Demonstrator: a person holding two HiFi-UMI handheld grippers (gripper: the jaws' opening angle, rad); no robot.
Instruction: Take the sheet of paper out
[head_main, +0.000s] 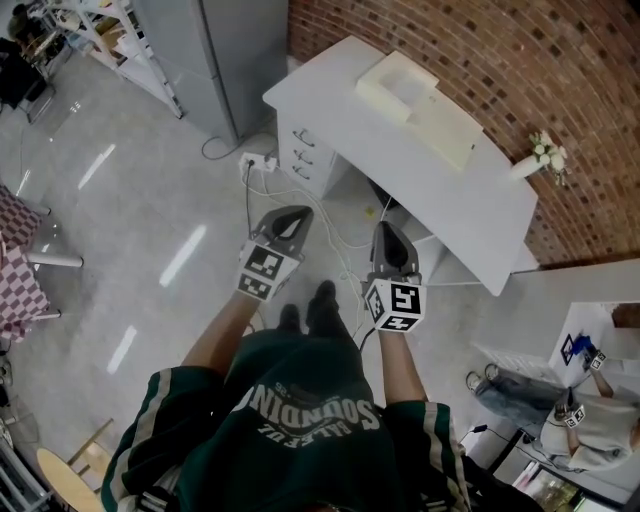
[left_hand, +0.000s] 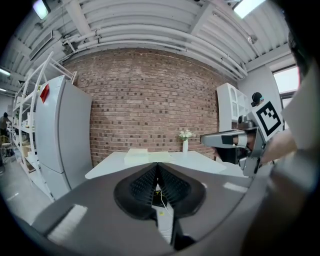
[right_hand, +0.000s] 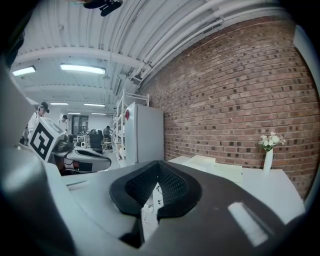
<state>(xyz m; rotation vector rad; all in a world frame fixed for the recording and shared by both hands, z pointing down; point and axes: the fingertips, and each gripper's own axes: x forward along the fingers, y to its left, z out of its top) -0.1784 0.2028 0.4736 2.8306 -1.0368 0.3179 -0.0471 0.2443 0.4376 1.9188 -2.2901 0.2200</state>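
You are standing on the grey floor (head_main: 150, 220) facing the white tabletop (head_main: 480, 205), holding the left tongs (head_main: 286, 222) and the right tongs (head_main: 389, 236) out side by side, both clenched tight with nothing between them. What looks like the sheet of paper (head_main: 452, 135) is lying flat against a cream box (head_main: 398, 85) on the brick-wall side of the tabletop, well apart from both tongs. A vase of white flowers (head_main: 545, 158) is standing at the tabletop's right end.
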